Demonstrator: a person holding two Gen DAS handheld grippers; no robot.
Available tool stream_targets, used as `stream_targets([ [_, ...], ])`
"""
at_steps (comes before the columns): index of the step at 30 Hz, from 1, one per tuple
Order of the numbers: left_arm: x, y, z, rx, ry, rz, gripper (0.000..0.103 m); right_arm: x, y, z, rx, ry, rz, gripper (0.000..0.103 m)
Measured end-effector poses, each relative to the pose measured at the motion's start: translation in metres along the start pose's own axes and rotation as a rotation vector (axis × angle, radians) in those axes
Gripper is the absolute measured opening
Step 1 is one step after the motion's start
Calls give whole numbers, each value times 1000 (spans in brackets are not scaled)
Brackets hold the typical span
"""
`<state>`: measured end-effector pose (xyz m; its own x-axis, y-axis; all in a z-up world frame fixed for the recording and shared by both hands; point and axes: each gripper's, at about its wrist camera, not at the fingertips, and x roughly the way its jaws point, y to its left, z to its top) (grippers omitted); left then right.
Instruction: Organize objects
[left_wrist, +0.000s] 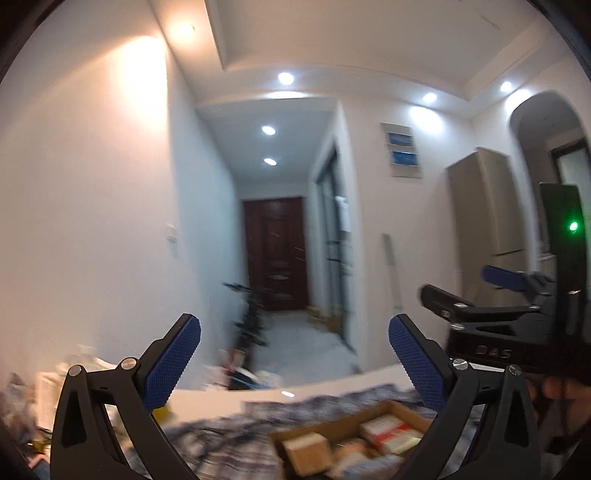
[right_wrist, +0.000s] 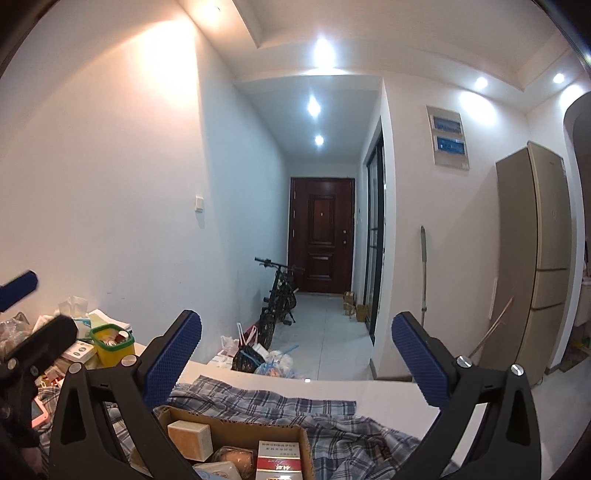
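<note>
A cardboard box (right_wrist: 236, 430) with several small packages sits on a blue plaid cloth (right_wrist: 280, 406) on a white table (right_wrist: 388, 397). A tan box (right_wrist: 189, 437) and a red and white pack (right_wrist: 279, 461) lie inside it. The box also shows, blurred, in the left wrist view (left_wrist: 351, 439). My left gripper (left_wrist: 293, 354) is open and empty, raised above the box. My right gripper (right_wrist: 295, 354) is open and empty, also above the box. Each gripper shows at the edge of the other's view, the right one (left_wrist: 495, 291) and the left one (right_wrist: 22, 314).
At the table's left end stand a green basket (right_wrist: 110, 343) with cans, tissues and small boxes. Bags (right_wrist: 258, 360) lie on the floor beyond the table. A bicycle (right_wrist: 279, 295), a dark door (right_wrist: 321, 236) and a fridge (right_wrist: 535, 258) are farther off.
</note>
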<state>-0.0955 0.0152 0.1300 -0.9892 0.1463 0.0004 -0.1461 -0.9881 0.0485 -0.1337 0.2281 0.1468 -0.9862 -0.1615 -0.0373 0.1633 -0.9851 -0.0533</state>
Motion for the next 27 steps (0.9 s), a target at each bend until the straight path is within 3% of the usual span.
stream_targets([
  [1, -5, 4, 5, -43, 22, -71, 103, -9, 1, 4, -13, -9, -6, 103],
  [3, -14, 8, 11, -107, 48, -122, 103, -23, 2, 11, -28, -10, -10, 103],
  [6, -29, 13, 16, -129, 59, -98, 103, -44, 3, 17, -10, -4, 17, 103],
  [11, -57, 16, 19, -94, -4, -19, 103, -80, 10, 18, -7, -27, 29, 103],
  [19, -103, 20, 7, -119, 4, -40, 103, -128, 12, 10, 13, -35, 47, 103],
  [24, -120, 11, 10, -78, -21, -2, 103, -148, 13, 6, 15, -85, 16, 103],
  [27, -130, 7, 10, -63, -28, -2, 103, -161, 13, 6, 24, -98, 41, 103],
])
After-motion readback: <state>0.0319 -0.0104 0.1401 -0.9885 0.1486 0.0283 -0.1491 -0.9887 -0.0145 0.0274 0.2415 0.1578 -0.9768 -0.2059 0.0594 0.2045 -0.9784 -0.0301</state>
